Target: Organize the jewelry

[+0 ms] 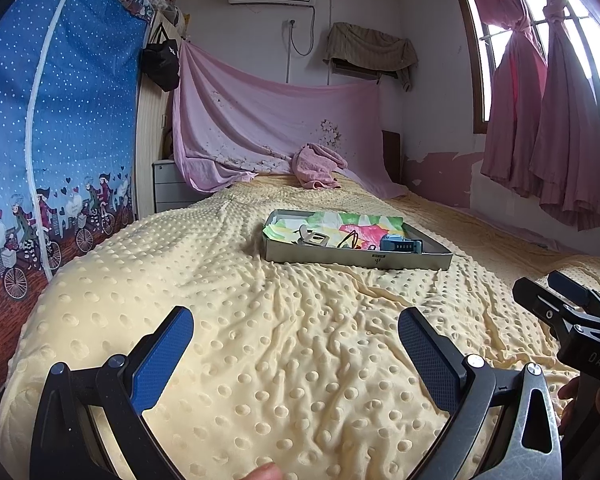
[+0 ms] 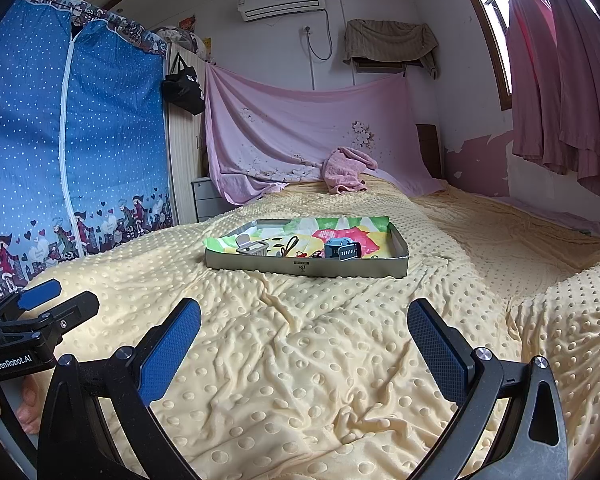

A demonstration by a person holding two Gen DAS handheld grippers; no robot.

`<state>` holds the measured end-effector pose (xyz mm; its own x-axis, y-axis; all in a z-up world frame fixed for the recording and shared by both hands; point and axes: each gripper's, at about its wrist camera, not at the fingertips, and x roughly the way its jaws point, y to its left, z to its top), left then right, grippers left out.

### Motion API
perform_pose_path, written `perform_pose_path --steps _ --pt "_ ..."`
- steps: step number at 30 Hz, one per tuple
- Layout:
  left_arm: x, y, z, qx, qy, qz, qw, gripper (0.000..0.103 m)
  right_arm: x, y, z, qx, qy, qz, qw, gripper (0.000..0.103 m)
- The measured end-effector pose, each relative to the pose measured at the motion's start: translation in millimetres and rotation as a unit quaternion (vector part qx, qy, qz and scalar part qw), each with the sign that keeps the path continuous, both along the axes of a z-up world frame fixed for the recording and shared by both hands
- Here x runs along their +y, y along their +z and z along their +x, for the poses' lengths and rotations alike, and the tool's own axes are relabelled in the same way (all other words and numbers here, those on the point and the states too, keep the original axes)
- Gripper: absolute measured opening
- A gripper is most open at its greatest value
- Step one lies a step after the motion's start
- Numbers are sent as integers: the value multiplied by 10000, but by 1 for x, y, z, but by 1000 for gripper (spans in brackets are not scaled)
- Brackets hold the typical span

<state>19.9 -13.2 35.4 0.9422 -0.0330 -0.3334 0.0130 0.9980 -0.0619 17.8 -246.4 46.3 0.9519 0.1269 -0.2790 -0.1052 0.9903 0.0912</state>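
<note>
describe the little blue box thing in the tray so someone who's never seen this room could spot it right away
On the pale yellow dotted bedspread lies a shallow grey rectangular tray lined with a bright floral cloth. The small blue box sits toward the tray's right end, near the front wall. It is the only solid blue, blocky item there; the pale clip-like piece at the left end is whitish.

matt grey cardboard-looking tray (image 2: 306, 269), nubby soft yellow blanket (image 2: 300, 360), glossy printed liner (image 2: 340, 228)
</note>
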Motion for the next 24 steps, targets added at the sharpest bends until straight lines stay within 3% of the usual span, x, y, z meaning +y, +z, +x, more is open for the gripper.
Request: perform_pose_path --steps 24 --pt "-1 -6 5 138 137 75 9998 103 1 0 0 0 0 0 10000 102"
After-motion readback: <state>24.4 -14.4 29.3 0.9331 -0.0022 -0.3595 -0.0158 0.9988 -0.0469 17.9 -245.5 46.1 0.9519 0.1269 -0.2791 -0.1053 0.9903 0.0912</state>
